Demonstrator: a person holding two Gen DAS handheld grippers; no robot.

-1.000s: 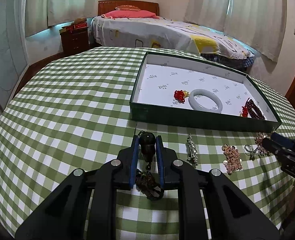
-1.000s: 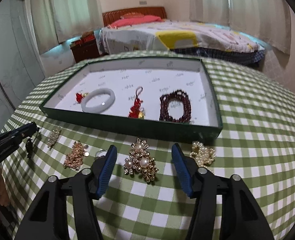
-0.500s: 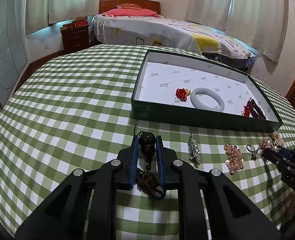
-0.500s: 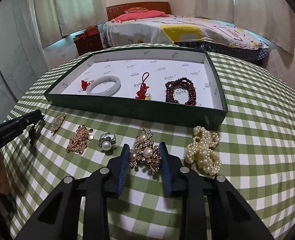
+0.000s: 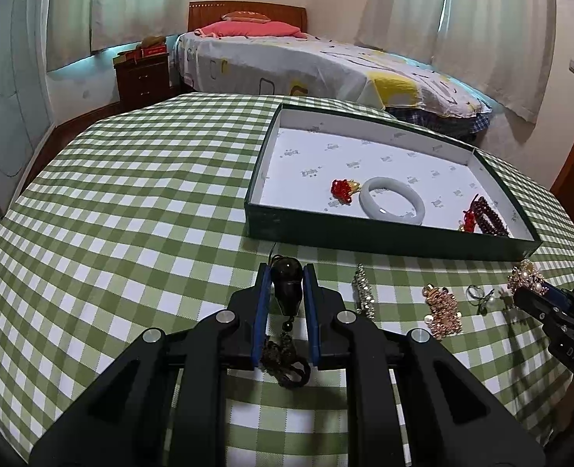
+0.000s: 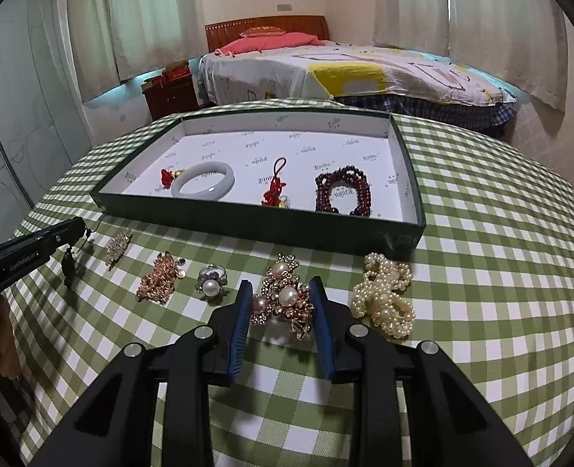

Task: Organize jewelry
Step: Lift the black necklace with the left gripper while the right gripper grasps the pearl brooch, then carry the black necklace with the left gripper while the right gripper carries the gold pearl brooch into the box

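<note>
The left claw is closed on a dark pendant, whose bead and tassel hang down between the blue pads toward the checked table. The right claw is pressed in against the sides of a gold and pearl brooch that lies on the cloth; a firm grip on it cannot be confirmed.

For the step in hand, the pendant is best lifted high enough that its tassel clears the near wall of the green tray, then carried forward and lowered onto bare white lining. The brooch should be squeezed squarely across its body, since its sprigs look uneven and could twist out of the pads when it is raised.

Inside the tray, a red charm and a pale bangle are seen near the front wall, a red knot tassel to their right, and a dark red bead bracelet further right. The far half of the lining is open, and so is its left end, nearest the pendant.

On the table in front of the tray, a silver clip, a gold brooch, a pearl ring and a pearl strand lie in a row, the strand just beside the right claw. Wide room is left on the left of the table.
</note>
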